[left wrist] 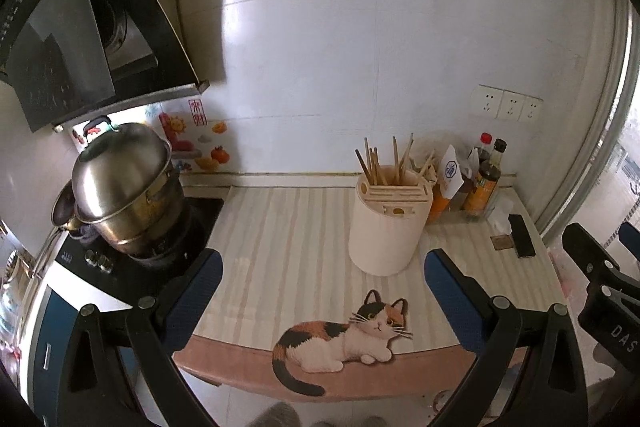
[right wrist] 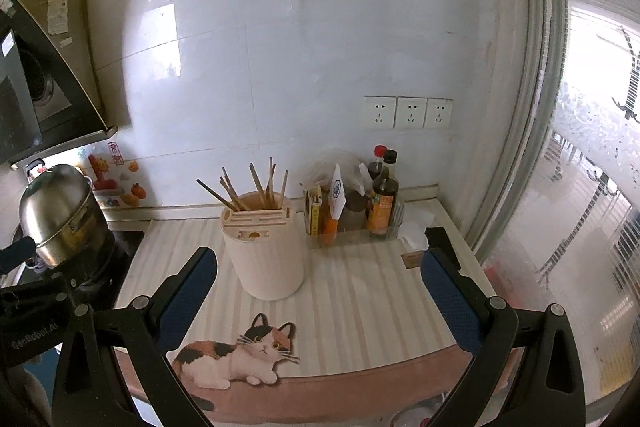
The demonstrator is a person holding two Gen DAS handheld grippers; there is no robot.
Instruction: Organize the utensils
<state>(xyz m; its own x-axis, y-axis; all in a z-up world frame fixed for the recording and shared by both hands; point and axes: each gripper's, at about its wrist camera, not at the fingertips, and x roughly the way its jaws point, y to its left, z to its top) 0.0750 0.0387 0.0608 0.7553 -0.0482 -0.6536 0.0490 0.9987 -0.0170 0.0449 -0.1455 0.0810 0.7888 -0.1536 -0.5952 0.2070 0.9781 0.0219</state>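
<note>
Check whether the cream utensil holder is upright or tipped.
Upright: the cream cylindrical utensil holder stands on its base, wooden chopsticks sticking up from its top.

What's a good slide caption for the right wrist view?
Open right gripper faces a chopstick holder on the counter.

— Where are we looking, then?
— A home kitchen. At the left of the frame a steel pot (left wrist: 124, 187) sits on a black stove (left wrist: 160, 251), with a range hood (left wrist: 80, 39) slanting above it in the upper left.
— And the middle?
— A striped counter (left wrist: 288, 227) with a cat picture (left wrist: 344, 339) on its front edge, a cream holder (left wrist: 390, 227) full of chopsticks (left wrist: 384, 159), sauce bottles (right wrist: 382, 199) at the right, wall sockets (right wrist: 408, 113) above them.
</note>
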